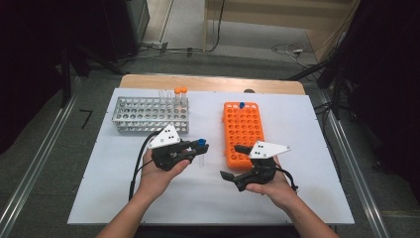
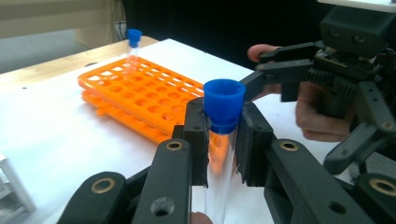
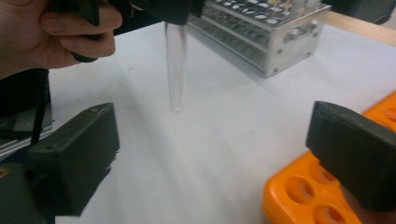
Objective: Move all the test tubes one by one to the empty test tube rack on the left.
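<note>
My left gripper point(image 1: 200, 147) point(image 2: 223, 140) is shut on a clear test tube with a blue cap point(image 1: 201, 150) point(image 2: 223, 103), held upright above the white mat, left of the orange rack point(image 1: 243, 133) point(image 2: 140, 100). The tube's clear body point(image 3: 175, 65) hangs free over the mat in the right gripper view. My right gripper point(image 1: 231, 161) point(image 3: 210, 154) stands open at the orange rack's near left corner point(image 3: 317, 196), jaws wide apart with nothing between them. Another blue-capped tube point(image 1: 241, 105) point(image 2: 133, 44) stands in the far end of the orange rack.
A metal rack point(image 1: 148, 114) point(image 3: 261, 32) stands at the back left with two orange-capped tubes point(image 1: 181, 94) and some clear ones. The white mat point(image 1: 208, 198) covers a wooden table. Dark stands and cables surround the table.
</note>
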Motion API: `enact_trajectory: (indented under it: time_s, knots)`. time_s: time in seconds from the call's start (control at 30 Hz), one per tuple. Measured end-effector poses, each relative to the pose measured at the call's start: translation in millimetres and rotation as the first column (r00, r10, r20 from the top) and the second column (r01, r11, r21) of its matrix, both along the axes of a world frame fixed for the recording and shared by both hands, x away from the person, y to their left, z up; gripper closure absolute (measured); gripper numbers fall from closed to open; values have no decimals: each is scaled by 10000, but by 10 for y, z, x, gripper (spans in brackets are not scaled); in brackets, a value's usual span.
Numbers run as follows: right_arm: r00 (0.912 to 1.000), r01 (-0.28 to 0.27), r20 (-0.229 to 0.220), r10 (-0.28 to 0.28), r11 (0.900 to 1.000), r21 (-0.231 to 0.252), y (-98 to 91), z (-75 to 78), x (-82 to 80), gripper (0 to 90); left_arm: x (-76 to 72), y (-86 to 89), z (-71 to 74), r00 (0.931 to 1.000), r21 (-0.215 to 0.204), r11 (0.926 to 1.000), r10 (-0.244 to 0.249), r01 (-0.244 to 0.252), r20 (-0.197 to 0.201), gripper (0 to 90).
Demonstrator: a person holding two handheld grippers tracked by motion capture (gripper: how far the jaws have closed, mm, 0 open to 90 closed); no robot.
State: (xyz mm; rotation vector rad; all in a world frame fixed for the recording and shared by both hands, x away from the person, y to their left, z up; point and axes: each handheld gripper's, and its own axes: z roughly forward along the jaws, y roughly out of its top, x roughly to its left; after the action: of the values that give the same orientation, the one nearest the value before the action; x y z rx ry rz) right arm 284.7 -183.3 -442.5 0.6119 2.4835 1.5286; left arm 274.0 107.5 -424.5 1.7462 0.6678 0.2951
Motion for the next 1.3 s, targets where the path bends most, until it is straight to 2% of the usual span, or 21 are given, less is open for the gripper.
enact_trajectory:
  time_s: [0.4,0.6,0.83,1.1,1.3]
  knots:
    - [9961,878,109,-878,9961,5,-473,-19,49,3,134,287,26,9959,6,9960,898,-898,82,769]
    - [9914,1306,100,-1305,9914,-97,-697,-54,51,2,223,452,58,9891,11,9893,1461,-1461,186,769]
    - [9843,1763,46,-1762,9841,-197,-926,-105,40,3,344,623,84,9774,103,9777,2096,-2099,258,769]
    - [9752,2210,-51,-2212,9750,-235,-1151,-150,39,3,502,803,141,9571,70,9574,2884,-2887,265,768]
    - [9706,2404,-72,-2406,9705,-180,-1229,-174,82,3,647,956,209,9314,8,9319,3624,-3627,325,769]
